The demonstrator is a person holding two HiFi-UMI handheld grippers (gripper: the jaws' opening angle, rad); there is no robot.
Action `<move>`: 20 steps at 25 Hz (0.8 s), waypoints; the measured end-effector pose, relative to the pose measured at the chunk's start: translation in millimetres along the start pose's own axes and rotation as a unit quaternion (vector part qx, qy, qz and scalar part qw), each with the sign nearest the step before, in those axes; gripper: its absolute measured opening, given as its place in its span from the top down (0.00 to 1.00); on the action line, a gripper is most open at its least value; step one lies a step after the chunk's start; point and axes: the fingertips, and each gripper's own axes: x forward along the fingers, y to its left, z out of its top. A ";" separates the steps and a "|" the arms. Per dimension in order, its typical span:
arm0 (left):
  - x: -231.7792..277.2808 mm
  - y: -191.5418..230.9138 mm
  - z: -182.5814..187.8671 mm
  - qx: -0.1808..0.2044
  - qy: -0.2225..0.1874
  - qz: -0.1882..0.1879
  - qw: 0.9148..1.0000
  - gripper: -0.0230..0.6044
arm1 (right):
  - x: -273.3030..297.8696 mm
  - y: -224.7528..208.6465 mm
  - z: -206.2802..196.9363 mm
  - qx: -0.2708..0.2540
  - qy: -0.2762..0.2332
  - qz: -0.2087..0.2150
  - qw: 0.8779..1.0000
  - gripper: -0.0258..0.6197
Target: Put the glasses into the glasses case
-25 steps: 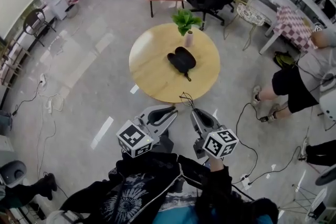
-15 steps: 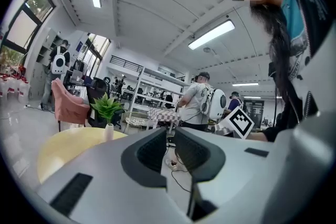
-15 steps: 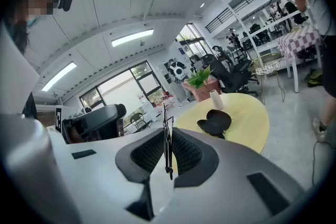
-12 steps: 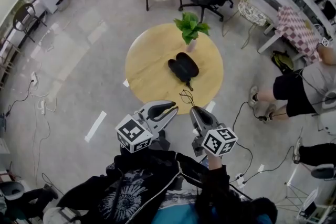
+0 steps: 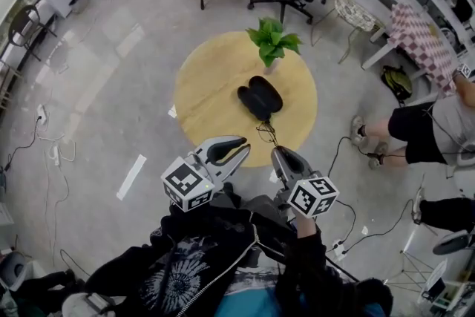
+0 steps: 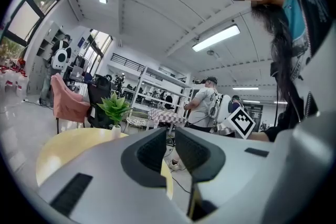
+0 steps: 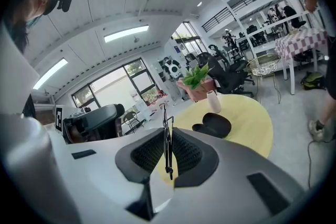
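Right tongs (image 7: 167, 139) are clamped on the glasses (image 7: 167, 157), a thin dark wire frame standing edge-on between the pads. They are carried in the air, short of the near rim of the round desk (image 5: 208, 93). Left tongs (image 6: 171, 136) are drawn to a slit with nothing in them. The glasses case (image 5: 260, 96), black, appears to lie open mid-desk, near a potted plant (image 5: 272, 41). Judgement: the frame is light, springy and easily bent, and apt to pivot in a narrow pinch. A firmer hold would be at the bridge or hinge, with gentle pressure. Lower it flat into the shell, not dropped.
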 end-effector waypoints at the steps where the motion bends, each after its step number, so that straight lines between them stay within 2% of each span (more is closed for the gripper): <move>1: 1.4 1.8 -0.5 -0.002 0.000 -0.001 1.000 0.89 | 1.2 -1.5 -0.2 0.000 0.002 -0.001 1.000 0.86; 8: 12.7 10.0 -1.6 -0.010 0.000 0.010 1.000 0.89 | 10.4 -16.9 3.2 0.000 0.017 0.003 1.000 0.86; 20: 45.6 37.6 11.9 -0.013 -0.009 0.085 0.996 0.89 | 48.1 -54.6 31.3 -0.017 0.061 0.059 0.996 0.86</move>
